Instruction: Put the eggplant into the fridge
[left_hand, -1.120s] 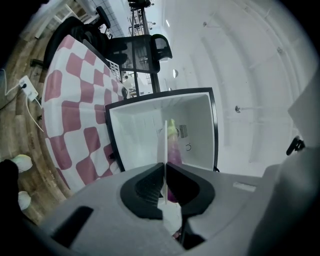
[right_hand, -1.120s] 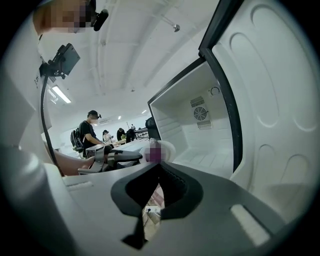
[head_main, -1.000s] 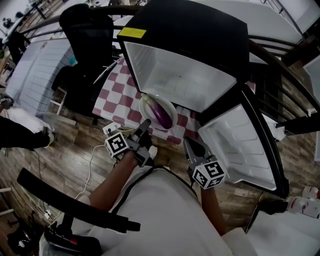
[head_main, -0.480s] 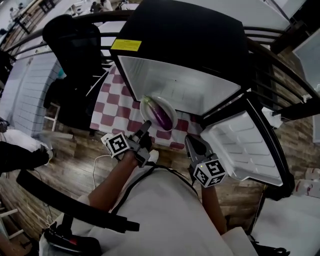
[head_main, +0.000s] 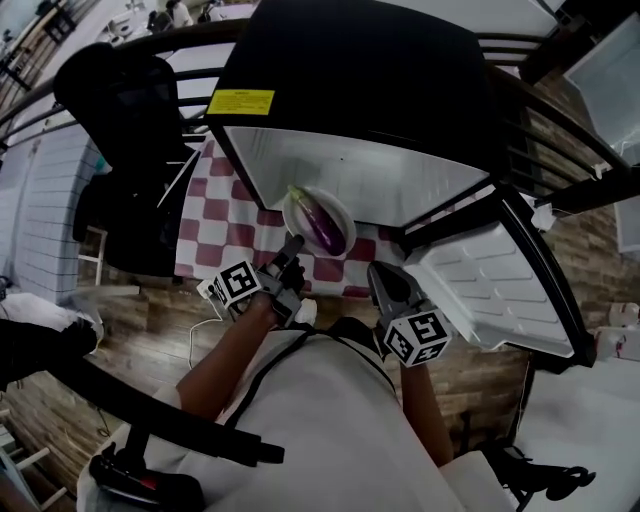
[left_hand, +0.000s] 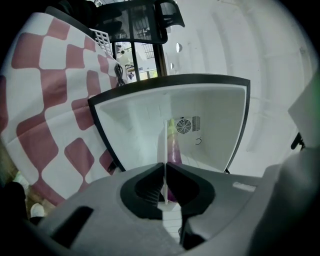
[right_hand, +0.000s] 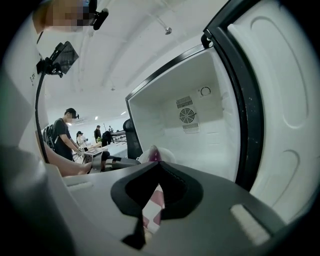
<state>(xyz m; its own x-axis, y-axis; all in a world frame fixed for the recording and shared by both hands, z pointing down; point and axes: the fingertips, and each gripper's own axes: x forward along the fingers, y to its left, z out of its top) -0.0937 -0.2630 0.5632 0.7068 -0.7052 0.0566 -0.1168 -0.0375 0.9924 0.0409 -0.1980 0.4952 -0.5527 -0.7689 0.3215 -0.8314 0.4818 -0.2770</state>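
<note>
A purple eggplant (head_main: 323, 229) lies on a white plate (head_main: 299, 213) at the lower lip of the open black fridge (head_main: 372, 172). My left gripper (head_main: 292, 246) is shut on the plate's near rim. In the left gripper view the plate (left_hand: 164, 145) shows edge-on between the jaws, the eggplant (left_hand: 173, 148) behind it and the white fridge interior (left_hand: 215, 135) beyond. My right gripper (head_main: 377, 273) hangs shut and empty to the plate's right, beside the swung-open door (head_main: 497, 285). From the right gripper (right_hand: 159, 164) the eggplant's tip (right_hand: 154, 151) peeks over the jaws.
The fridge stands on a table with a red-and-white checked cloth (head_main: 215, 215). A black office chair (head_main: 125, 120) stands to the left, with white cables (head_main: 200, 320) on the wooden floor. A railing runs behind the fridge. People stand in the distance (right_hand: 64, 135).
Both grippers have moved forward toward the fridge. The plate with the eggplant now overlaps the lower edge of the fridge's opening.
</note>
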